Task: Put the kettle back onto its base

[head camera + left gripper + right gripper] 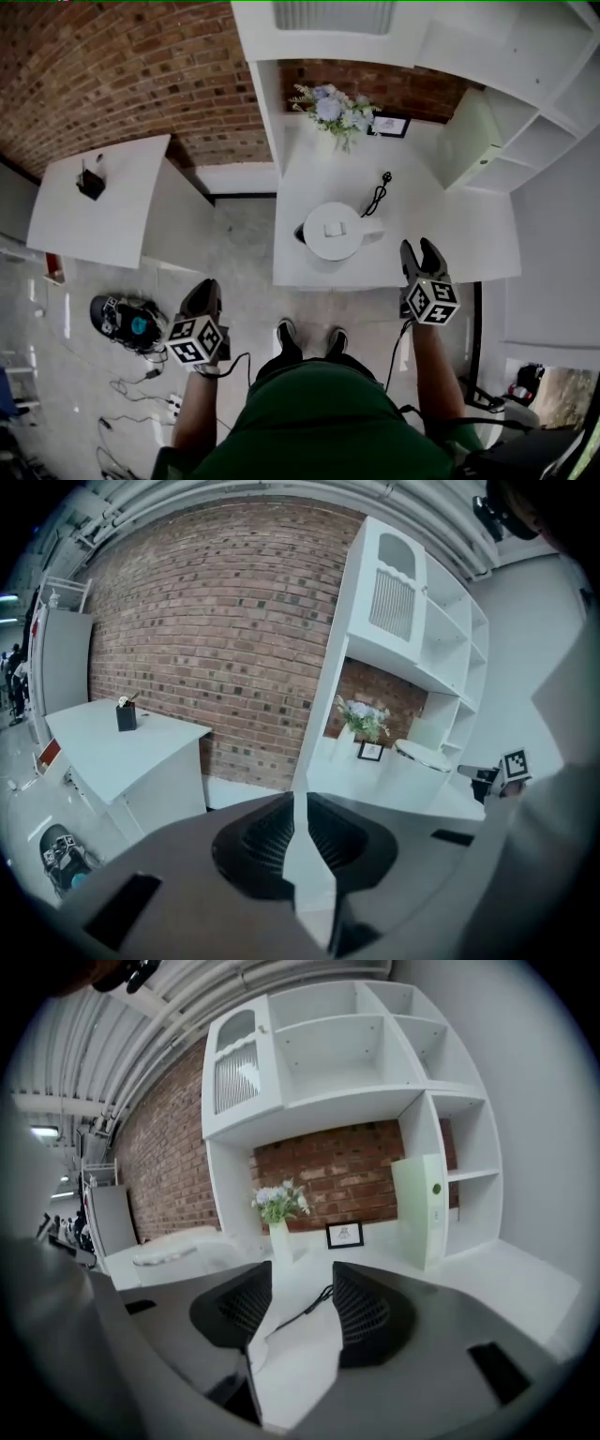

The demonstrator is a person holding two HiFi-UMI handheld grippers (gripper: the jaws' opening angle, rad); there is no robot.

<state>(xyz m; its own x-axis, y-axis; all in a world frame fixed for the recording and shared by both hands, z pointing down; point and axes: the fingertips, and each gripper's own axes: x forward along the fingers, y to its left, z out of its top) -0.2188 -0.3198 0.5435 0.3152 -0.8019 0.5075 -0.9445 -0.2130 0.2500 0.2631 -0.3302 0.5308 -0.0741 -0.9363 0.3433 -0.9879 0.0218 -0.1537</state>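
Observation:
The white kettle (333,230) stands on the white desk (450,234), handle to the right; I cannot make out its base beneath it. A black cable with a plug (378,194) lies behind it. My right gripper (421,251) hovers over the desk's front right edge, right of the kettle, open and empty. In the right gripper view (302,1283) the kettle (173,1249) is at the left and the cable (314,1309) shows between the jaws. My left gripper (203,292) hangs off the desk's left over the floor, shut and empty (298,803); the kettle's lid (422,754) lies far right.
A vase of flowers (337,112), a small picture frame (389,127) and a pale green box (469,141) stand at the desk's back under white shelves (539,141). A second white table (103,202) with a black pot (91,183) is left. Cables and a device (127,319) lie on the floor.

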